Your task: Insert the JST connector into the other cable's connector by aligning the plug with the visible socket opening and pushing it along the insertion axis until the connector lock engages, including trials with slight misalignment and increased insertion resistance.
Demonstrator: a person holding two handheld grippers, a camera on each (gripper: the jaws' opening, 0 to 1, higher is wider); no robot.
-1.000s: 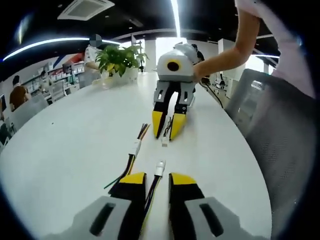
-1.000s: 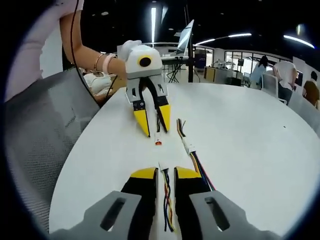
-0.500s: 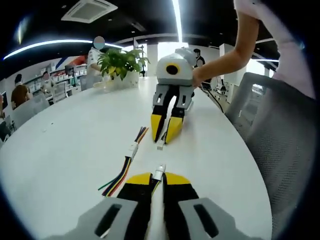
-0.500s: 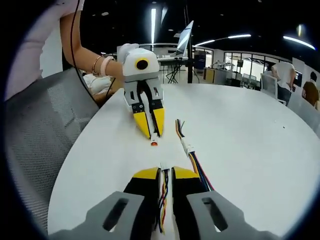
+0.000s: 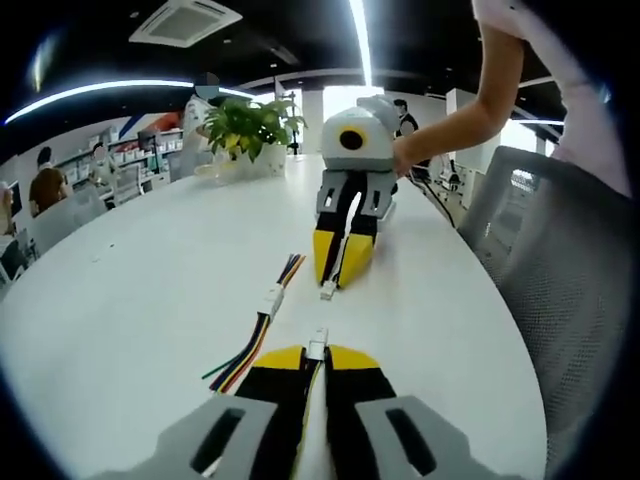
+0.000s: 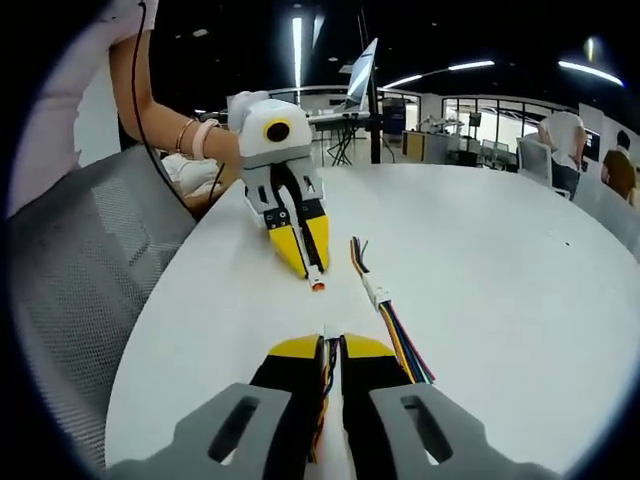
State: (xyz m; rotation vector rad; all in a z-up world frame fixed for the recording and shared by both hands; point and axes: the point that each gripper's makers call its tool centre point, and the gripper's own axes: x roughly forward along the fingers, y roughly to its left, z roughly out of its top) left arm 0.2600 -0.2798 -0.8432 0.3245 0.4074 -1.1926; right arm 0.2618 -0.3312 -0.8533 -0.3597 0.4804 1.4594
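Note:
At the bottom of the left gripper view my left gripper (image 5: 317,357) is shut on a thin cable whose white connector (image 5: 318,346) sticks out past the yellow tips. Facing it, my right gripper (image 5: 337,272) is shut on the other cable, with a small white connector (image 5: 328,291) at its tips. A short gap of table separates the two connectors. In the right gripper view my right gripper (image 6: 331,348) pinches coloured wires, and my left gripper (image 6: 309,262) opposite shows an orange-tipped connector (image 6: 317,285).
A spare cable (image 5: 262,308) with coloured wires and a white plug lies on the white table (image 5: 120,290), also seen as the spare cable (image 6: 381,300). A potted plant (image 5: 245,122) stands far back. A mesh chair (image 5: 565,270) borders the table edge.
Both pairs of jaws, apart around their cables a second ago, have shut on them. The two grippers now face each other more squarely, connectors nearly in line.

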